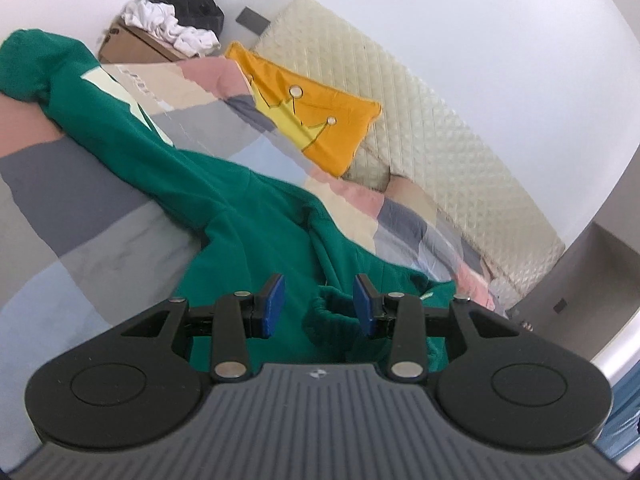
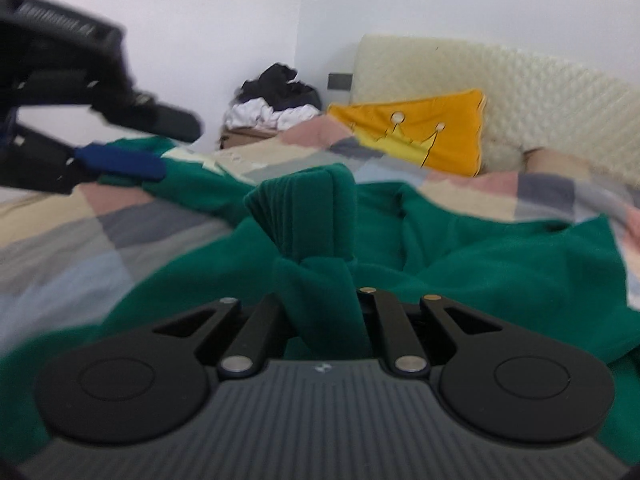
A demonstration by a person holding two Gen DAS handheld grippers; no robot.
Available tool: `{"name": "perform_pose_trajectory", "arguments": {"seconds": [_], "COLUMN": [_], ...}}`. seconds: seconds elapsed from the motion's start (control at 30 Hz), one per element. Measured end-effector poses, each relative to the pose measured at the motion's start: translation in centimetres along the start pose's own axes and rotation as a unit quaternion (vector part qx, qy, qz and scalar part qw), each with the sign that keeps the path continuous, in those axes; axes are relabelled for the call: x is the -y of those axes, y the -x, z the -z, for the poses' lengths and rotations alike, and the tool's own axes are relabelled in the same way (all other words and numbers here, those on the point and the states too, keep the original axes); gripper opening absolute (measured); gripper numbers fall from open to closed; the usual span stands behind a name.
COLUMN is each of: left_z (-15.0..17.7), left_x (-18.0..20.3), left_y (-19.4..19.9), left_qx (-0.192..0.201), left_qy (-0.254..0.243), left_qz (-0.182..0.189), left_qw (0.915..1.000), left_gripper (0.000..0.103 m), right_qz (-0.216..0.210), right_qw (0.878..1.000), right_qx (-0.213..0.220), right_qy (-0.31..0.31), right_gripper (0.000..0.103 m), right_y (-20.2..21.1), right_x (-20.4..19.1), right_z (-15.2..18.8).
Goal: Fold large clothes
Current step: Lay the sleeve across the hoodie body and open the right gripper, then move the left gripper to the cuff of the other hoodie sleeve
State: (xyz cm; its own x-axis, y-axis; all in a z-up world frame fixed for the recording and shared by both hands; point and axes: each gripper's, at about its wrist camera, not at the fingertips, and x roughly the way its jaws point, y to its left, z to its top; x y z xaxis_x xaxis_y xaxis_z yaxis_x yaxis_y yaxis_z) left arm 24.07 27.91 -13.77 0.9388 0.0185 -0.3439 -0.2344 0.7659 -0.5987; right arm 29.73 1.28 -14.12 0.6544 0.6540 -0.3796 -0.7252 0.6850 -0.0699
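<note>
No word, brand or number can be read anywhere: the pale print on the green sweatshirt [image 1: 132, 120] at ten o'clock in the left wrist view is too cropped to make out, and the small emblem on the gripper housing [image 1: 318, 374] at six o'clock is too tiny.
</note>
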Motion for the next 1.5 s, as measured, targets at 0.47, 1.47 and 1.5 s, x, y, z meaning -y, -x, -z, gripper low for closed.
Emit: {"name": "perform_pose_trajectory", "arguments": {"seconds": [0.47,1.47,1.5], "left_z": [0.9,8.9,8.8], "left_x": [1.6,3.5,3.5], "left_y": [-2.3,-10.5,-10.5], "left_qx": [0.010,-0.155,-0.151], "left_qy": [-0.040,-0.167,-0.163], "left_qz": [-0.017,-0.110,-0.108], "left_qw": [0.9990,0.9675,0.9690], "left_gripper": [0.043,0.033,0.033], "right_qz": [-0.087,0.078,0.079], "right_qw": [0.991,0.977,0.977], "right_qx": [-0.075,-0.097,-0.097], "right_qy": [-0.064,-0.173,-0.172], "right_gripper": [0.075,0.061,0.062], "right_y": [1.1,-3.1,-3.1], "right_x": [-0.1,8.8,8.8], "right_z": [1.4,4.7,4.7]}}
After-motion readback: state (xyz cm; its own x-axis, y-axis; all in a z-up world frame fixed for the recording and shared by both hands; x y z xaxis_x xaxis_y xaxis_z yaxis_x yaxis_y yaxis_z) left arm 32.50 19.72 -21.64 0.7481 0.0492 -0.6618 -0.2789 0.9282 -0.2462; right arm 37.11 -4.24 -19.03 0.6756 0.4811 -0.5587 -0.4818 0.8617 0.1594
